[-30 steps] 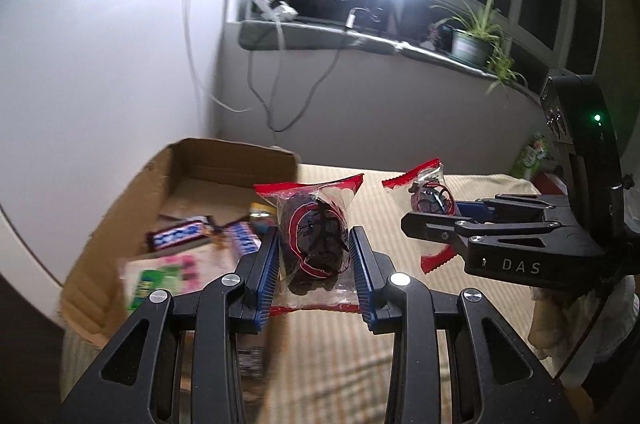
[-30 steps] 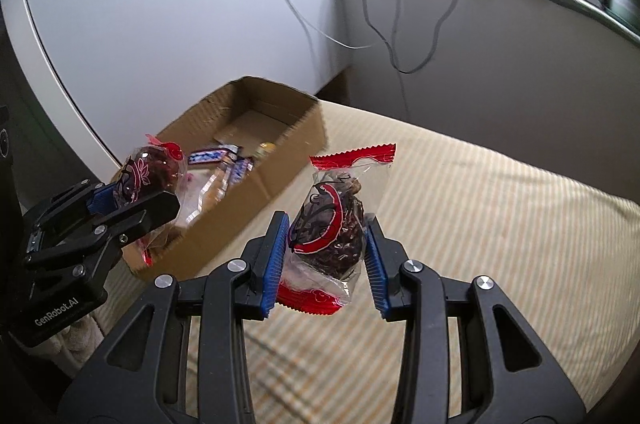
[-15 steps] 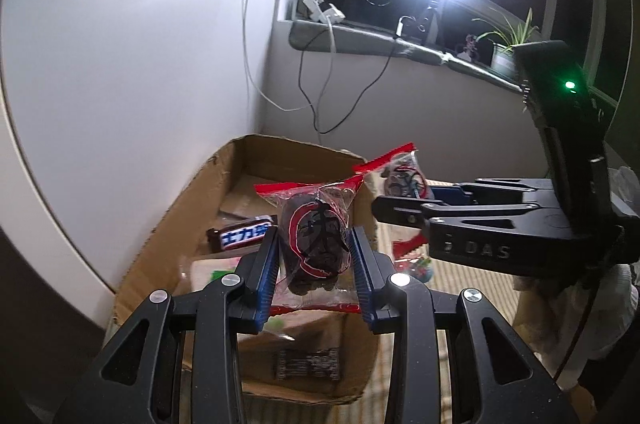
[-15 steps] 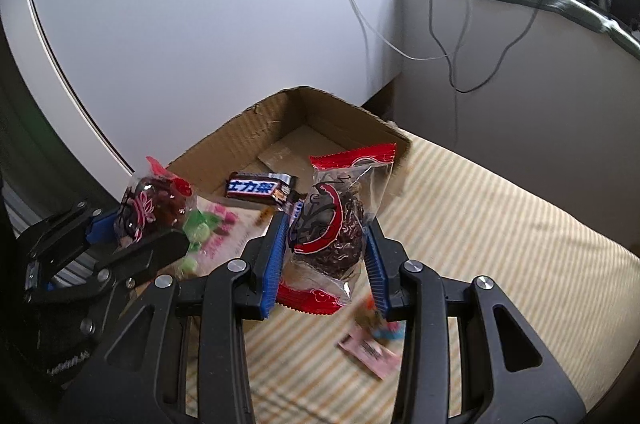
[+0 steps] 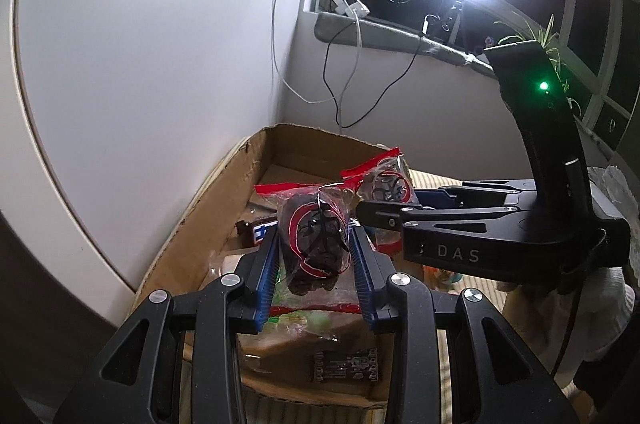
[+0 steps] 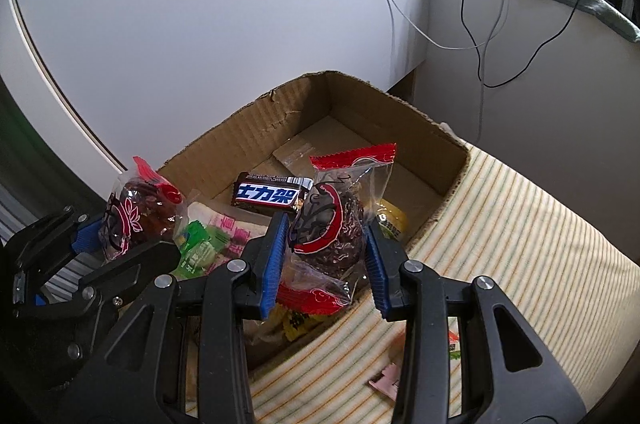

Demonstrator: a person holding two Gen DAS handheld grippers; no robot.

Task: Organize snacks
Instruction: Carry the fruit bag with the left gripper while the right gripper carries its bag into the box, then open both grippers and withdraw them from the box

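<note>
Left gripper [image 5: 314, 260] clamps a clear red-edged snack pack [image 5: 316, 244] over the cardboard box [image 6: 360, 112]; right gripper [image 6: 326, 260] pinches a similar pack [image 6: 332, 220] over box's near edge. Chocolate bar [image 6: 272, 194] inside, w/ probably candy bags.

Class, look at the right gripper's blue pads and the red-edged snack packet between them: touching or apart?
Touching. In the right wrist view both blue pads press against the sides of the red-edged snack packet, which hangs clamped above the cardboard box.

The chocolate bar [image 5: 256, 232] shows only its end past the left tongs [image 5: 316, 260]. Under the right tongs [image 6: 326, 256], a yellow packet [image 6: 394, 220] is mostly covered (print too small to read), and a pink wrapper [image 6: 386, 382] is half hidden.
</note>
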